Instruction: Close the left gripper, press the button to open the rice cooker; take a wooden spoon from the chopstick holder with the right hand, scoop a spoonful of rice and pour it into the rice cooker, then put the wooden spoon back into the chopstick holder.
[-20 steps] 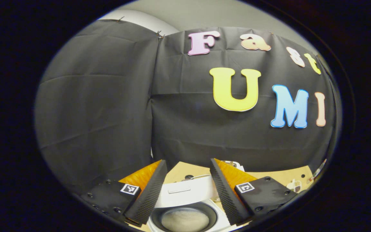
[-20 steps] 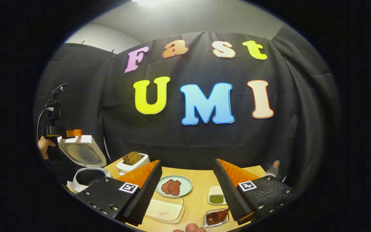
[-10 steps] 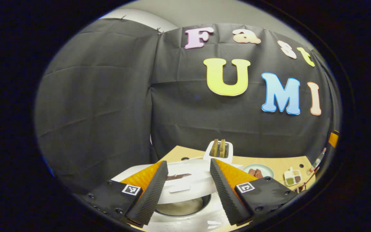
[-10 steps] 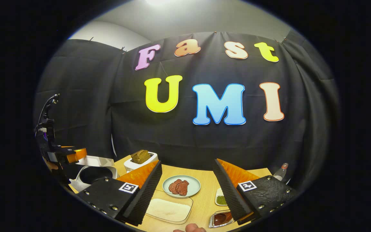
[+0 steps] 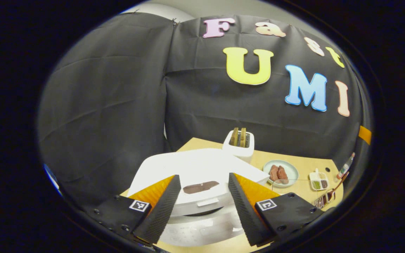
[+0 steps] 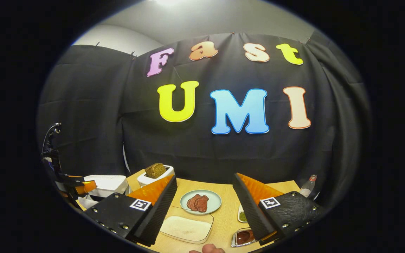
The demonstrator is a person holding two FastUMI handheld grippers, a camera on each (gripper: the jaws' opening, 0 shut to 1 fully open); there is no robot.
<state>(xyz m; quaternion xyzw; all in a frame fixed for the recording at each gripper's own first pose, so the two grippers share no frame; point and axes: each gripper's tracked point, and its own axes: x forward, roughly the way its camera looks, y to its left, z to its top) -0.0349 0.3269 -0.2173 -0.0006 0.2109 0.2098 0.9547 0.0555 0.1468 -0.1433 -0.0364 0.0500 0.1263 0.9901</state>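
Markers first: each finger block on the left gripper carries a small square black-and-white code tag, and the same tags sit on the right gripper. No brand name is readable on any appliance.

Left gripper, jaws wide apart, gripping nothing. It hangs just above the front of the white rice cooker, whose lid is down, with a dark oval panel on top between the fingers. Whether a finger touches the lid, I cannot tell.

Beyond the cooker on the counter, a white toaster stands with two brown slices upright in its slots. To its right sits a pale plate with reddish meat, then a small divided dish of grains, and a bottle at the far edge.

Right gripper now: jaws spread wide too, nothing between them. Below its fingers lies a shallow tray of rice, and beside it a small foil tray with something dark brown. A fingertip peeks in at the bottom edge.

Farther back, the meat plate is seen again, the toaster behind it, a bottle at far right. Off to the left, the other gripper sits over the closed cooker, cable rising above it.
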